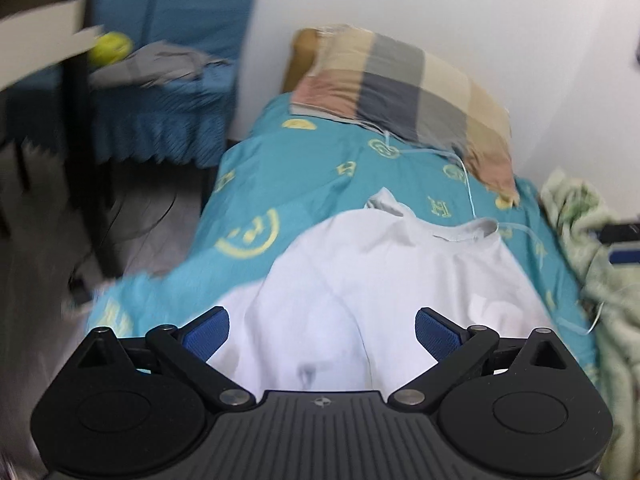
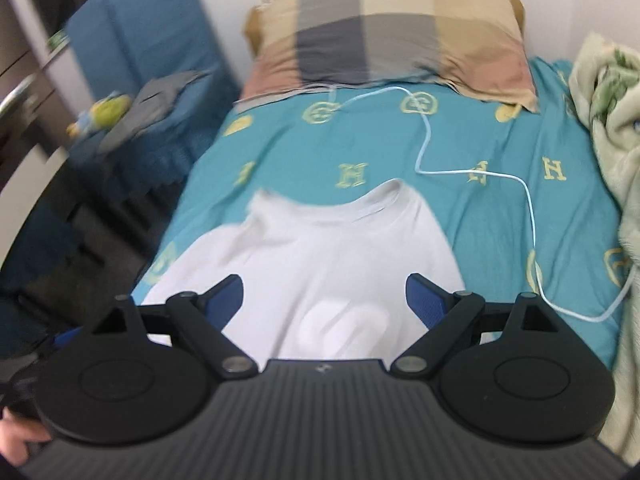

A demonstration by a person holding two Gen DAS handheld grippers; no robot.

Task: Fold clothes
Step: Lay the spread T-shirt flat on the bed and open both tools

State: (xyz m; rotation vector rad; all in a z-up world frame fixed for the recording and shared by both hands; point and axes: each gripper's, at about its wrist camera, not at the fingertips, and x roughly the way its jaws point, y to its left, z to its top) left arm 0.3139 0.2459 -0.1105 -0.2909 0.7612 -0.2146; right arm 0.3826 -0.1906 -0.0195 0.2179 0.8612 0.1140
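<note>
A white T-shirt [image 1: 384, 280] lies on the teal bedsheet [image 1: 304, 176], collar toward the pillow, partly folded with one side turned over. It also shows in the right wrist view [image 2: 320, 256], with a pale print on its front. My left gripper [image 1: 322, 322] is open above the shirt's lower part, blue pads [image 1: 208, 334] wide apart and empty. My right gripper [image 2: 324, 296] is open too, above the shirt's printed area, holding nothing.
A checked pillow [image 2: 384, 24] lies at the bed's head. A thin light-blue cable [image 2: 528, 208] runs across the sheet right of the shirt. A green blanket [image 2: 616, 128] is heaped on the right. A blue sofa [image 2: 132, 52] with grey cloth stands left.
</note>
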